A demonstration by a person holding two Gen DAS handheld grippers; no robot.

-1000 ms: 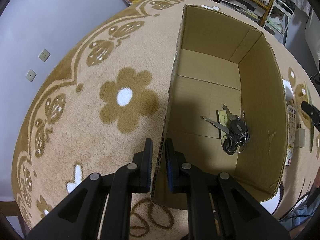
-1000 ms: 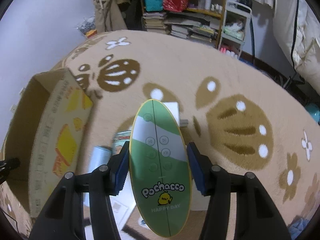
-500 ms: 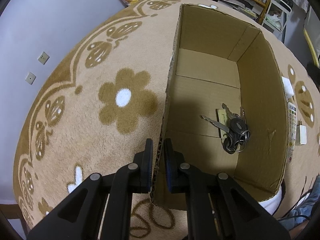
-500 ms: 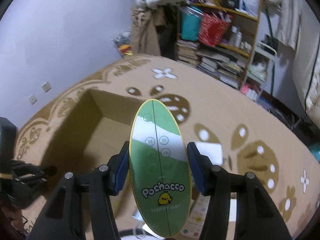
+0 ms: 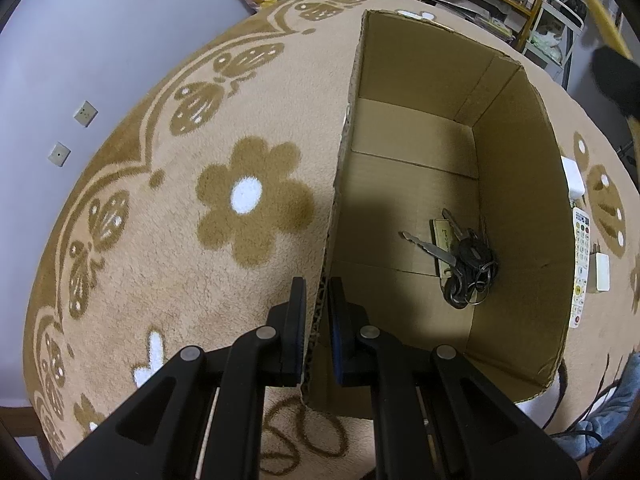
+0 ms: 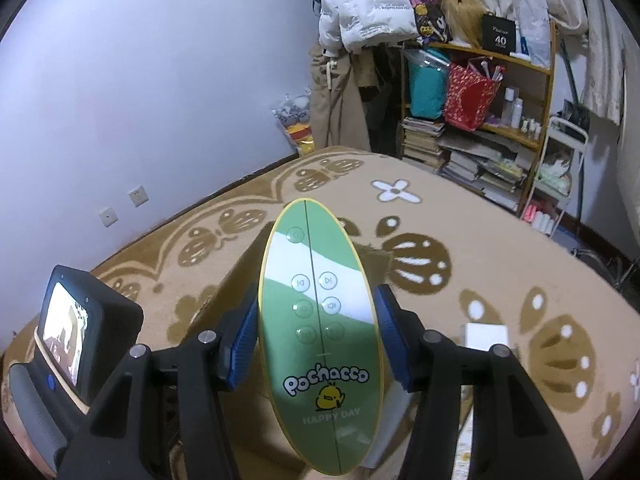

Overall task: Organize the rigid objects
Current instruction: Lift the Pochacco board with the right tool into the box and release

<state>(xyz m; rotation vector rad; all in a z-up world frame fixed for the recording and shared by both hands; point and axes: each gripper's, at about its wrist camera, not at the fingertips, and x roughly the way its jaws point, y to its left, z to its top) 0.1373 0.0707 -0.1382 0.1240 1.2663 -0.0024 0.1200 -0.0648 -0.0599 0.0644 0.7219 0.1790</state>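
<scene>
Between left hand-held gripper (image 5: 317, 300) pads, box wall (image 5: 326, 264); roomy floor around keys (image 5: 460, 258).

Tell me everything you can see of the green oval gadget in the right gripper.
The green oval device is a flat, glossy panel with a thin yellow rim, a white diagonal band and a dark line down its length. Its face carries round media-control icons, then "Pochacco", a small yellow chick and "HAPPY DAY" near the bottom. It stands lengthwise along the right gripper, clamped by its long edges between the blue pads, lifted above the carpet. Nothing else visibly touches it. Its back is hidden.
</scene>
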